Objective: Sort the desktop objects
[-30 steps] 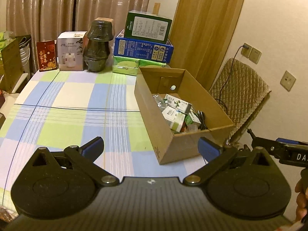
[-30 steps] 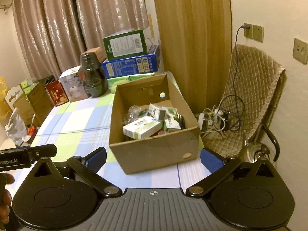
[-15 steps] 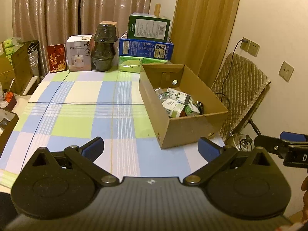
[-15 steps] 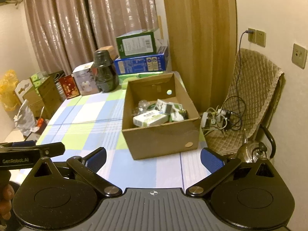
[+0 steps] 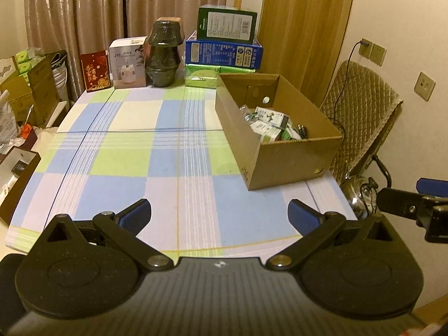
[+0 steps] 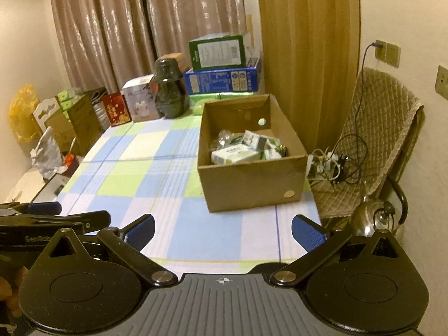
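Left gripper [image 5: 219, 214] and right gripper [image 6: 223, 231], both spread wide and empty, are hovering near the filled cardboard box [image 6: 252, 180]; sorting looks complete, so retreating level seems best.

Ahead of both wide-spread grippers the checked tablecloth [image 5: 134, 151] lies bare, open passage forward and leftward. Ahead-right, the cardboard box [image 6: 252, 173] blocks the way, open only from above. Far ahead, stacked cartons [image 5: 224, 42] and a dark jar [image 5: 163, 53] wall the table's end.
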A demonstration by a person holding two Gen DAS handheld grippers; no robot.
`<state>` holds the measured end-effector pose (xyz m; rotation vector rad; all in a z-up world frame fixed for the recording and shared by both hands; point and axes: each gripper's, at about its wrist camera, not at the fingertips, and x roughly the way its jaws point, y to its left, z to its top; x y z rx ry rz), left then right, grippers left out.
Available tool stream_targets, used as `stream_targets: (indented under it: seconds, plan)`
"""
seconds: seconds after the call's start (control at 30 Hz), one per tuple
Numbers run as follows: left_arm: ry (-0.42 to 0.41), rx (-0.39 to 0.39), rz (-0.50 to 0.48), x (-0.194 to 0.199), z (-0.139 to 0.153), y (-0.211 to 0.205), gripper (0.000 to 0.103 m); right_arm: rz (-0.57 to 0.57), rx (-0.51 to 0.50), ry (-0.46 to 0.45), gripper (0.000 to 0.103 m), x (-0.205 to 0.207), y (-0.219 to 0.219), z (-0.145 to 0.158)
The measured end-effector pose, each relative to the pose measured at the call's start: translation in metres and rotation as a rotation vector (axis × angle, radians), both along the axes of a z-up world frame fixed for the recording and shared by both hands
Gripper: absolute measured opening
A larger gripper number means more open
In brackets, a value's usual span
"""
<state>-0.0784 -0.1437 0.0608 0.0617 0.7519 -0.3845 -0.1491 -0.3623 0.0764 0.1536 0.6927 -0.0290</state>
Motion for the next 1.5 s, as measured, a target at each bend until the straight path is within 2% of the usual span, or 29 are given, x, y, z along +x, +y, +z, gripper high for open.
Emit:
stream_targets:
  seconds: [1.5]
  plan:
    - [0.019, 0.012, 0.028, 0.011, -0.016, 0.01, 0.102, 0.008, 0.0, 0.078, 0.101, 0.015, 0.01, -0.024]
